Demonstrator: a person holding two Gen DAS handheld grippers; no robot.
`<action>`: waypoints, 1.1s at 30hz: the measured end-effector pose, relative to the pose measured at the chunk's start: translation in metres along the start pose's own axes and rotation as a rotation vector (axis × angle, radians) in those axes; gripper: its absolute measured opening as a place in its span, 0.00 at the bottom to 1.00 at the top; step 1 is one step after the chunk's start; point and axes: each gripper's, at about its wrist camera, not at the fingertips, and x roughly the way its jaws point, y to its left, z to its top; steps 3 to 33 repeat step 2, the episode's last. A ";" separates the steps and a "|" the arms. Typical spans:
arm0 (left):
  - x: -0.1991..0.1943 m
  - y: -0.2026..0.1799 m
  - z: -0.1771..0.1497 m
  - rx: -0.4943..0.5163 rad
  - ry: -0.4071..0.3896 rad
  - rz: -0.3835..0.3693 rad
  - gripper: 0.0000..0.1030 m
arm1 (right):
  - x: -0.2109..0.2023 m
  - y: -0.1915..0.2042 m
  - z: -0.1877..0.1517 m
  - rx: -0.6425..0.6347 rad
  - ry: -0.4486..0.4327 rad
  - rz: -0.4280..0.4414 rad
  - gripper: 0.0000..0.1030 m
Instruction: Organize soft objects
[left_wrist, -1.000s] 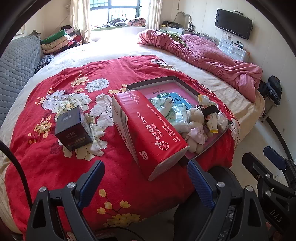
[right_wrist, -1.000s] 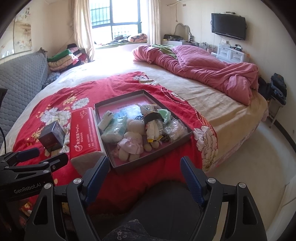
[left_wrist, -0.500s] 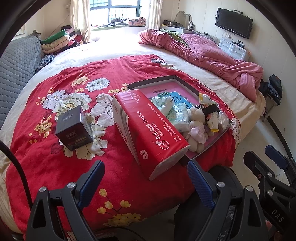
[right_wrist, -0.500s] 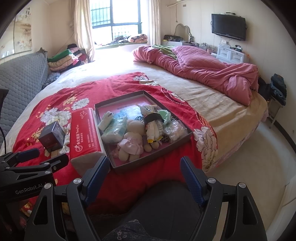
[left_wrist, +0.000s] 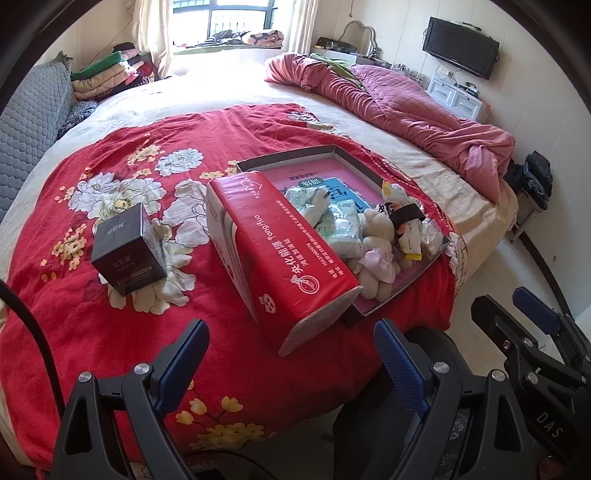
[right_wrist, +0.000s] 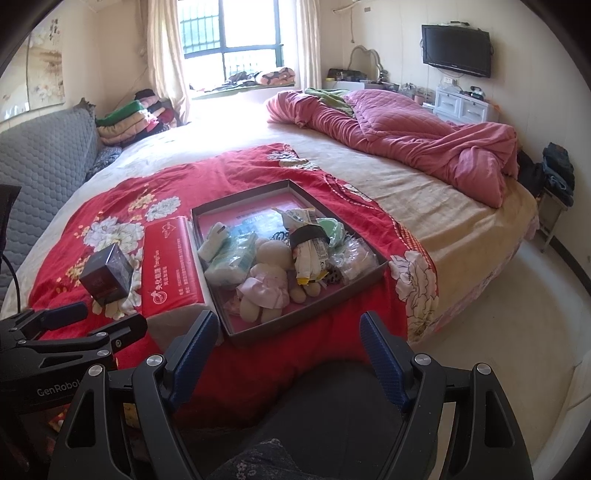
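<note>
Soft toys and packets (right_wrist: 266, 273) are lying piled in a shallow box (right_wrist: 306, 314) just beyond the right gripper (right_wrist: 288, 350), both it and the left gripper (left_wrist: 291, 354) hanging spread, gripping nothing

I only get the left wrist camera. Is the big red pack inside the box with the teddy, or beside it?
Observer: Beside it. The right wrist view shows the red pack lying on the blanket outside the tray, along its left wall.
Operator: Anything hiding behind the snack packet?
Observer: Yes, a pale green soft thing sits in the tray there.
Operator: What's above the grey quilted thing?
Observer: A flower painting on the wall.
</note>
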 end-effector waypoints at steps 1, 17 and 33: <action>0.000 0.002 0.000 -0.004 -0.001 -0.011 0.88 | 0.001 0.000 0.001 0.005 -0.001 0.008 0.78; 0.000 0.006 0.000 -0.016 0.005 -0.023 0.88 | 0.002 0.000 0.003 0.003 -0.003 0.010 0.78; 0.000 0.006 0.000 -0.016 0.005 -0.023 0.88 | 0.002 0.000 0.003 0.003 -0.003 0.010 0.78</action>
